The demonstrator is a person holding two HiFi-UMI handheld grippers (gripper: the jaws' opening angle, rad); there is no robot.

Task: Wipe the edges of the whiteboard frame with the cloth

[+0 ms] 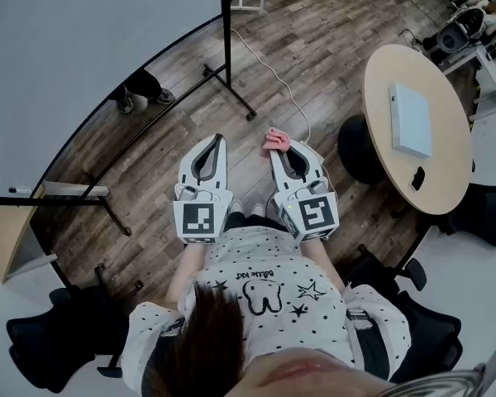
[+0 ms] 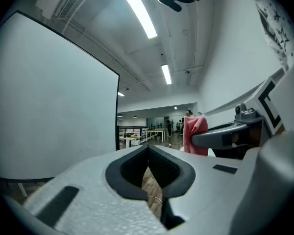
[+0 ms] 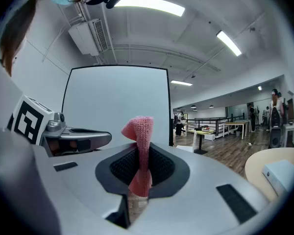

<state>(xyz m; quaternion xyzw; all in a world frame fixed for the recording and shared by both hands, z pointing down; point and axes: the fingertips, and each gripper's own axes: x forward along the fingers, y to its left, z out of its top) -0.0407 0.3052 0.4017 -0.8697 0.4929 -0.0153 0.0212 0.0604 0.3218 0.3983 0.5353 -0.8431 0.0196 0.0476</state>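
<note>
1. Round table (image 1: 394, 190) out at 3 o'clock of the grippers. It carries a flat white box (image 1: 411, 120), and down at the table's 5 o'clock rim sits a small dark item (image 1: 418, 179), too small to name.
2. Right gripper (image 1: 276, 145) is clenched hard on the pink cloth (image 1: 273, 138). In the right gripper view the cloth stands pinched between the dark pads, one end poking up past the tips at 12 o'clock and the other hanging down toward 6.
3. Left gripper (image 1: 217, 141) has its jaws closed tip to tip with nothing between them. Only wood floor (image 1: 331, 44) shows through the gap behind the tips.
4. In the head view both grippers point to 12 o'clock, side by side in front of the person. The left is just beside the right and they are not touching.
5. The whiteboard (image 1: 83, 48) fills the head view from 10 to 11 o'clock. Its black frame (image 1: 226, 15) drops down at 12 o'clock.
6. The cloth is off the frame and held over the floor, with the frame up at its 11 o'clock. In the right gripper view the board stands straight behind the cloth, and the frame's right edge is at the cloth's 1 o'clock.
7. A white cable (image 1: 274, 74) trails across the floor at 12 o'clock of the cloth.
</note>
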